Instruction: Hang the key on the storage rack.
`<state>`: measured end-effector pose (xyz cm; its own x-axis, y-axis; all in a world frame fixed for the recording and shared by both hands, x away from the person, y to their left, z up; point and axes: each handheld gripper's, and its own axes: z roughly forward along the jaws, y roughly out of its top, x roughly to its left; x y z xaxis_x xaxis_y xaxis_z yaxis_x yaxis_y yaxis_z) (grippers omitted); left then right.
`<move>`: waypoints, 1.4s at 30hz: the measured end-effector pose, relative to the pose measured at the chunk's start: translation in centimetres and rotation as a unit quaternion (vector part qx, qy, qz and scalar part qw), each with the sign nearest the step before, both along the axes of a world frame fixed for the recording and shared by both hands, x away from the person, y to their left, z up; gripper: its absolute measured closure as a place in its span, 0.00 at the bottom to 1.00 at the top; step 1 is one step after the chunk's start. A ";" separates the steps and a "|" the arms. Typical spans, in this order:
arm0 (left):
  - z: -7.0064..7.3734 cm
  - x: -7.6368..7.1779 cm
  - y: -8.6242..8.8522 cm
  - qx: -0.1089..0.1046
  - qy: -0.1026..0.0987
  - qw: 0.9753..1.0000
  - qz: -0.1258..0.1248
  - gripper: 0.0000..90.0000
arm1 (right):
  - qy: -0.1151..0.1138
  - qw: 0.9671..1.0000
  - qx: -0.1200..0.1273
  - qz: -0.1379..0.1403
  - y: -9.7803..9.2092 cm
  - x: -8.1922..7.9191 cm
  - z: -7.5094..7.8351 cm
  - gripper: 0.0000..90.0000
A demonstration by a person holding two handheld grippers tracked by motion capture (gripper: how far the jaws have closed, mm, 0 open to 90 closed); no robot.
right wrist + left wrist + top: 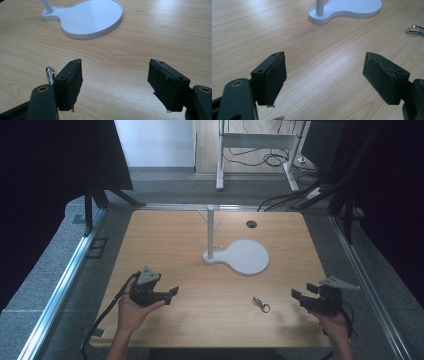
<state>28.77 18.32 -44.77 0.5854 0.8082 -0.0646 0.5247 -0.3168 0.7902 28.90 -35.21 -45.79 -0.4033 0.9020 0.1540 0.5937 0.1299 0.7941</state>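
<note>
- My left claw [171, 292] hangs released above the worktop [170, 240], holding nothing.
- My right claw [299, 295] gapes likewise.
- The metal clip [261, 304] lies between them, at my right claw's nine o'clock.
- The white stand [239, 255] sits beyond, twelve o'clock.

Keyring [261, 304] before stand [236, 255], between hand-held grippers

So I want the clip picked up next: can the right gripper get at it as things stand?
Probably yes. The right gripper is open and the clip lies flat on bare table just beside it, with nothing between them. The stand sits farther back, out of the way.
</note>
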 end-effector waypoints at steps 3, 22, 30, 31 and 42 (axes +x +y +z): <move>0.1 -0.1 0.2 -0.014 0.000 1.000 -0.001 0.25 | -0.003 1.000 -0.008 0.001 0.4 0.3 0.1 0.34; 2.9 -1.6 -1.6 0.005 -0.008 1.000 -0.004 0.28 | -0.002 1.000 0.000 0.024 -0.7 -0.6 1.2 0.48; 1.6 -1.9 -0.5 0.010 0.002 1.000 -0.012 0.29 | -0.004 1.000 -0.002 0.028 -0.1 -0.4 1.3 0.50; 1.5 -2.0 -0.4 0.008 0.003 1.000 -0.013 0.29 | -0.006 1.000 -0.002 0.028 0.0 -0.4 1.4 0.50; 1.6 -2.4 0.2 0.008 0.001 1.000 -0.010 0.29 | -0.010 0.998 -0.007 0.067 1.6 -0.9 2.6 0.53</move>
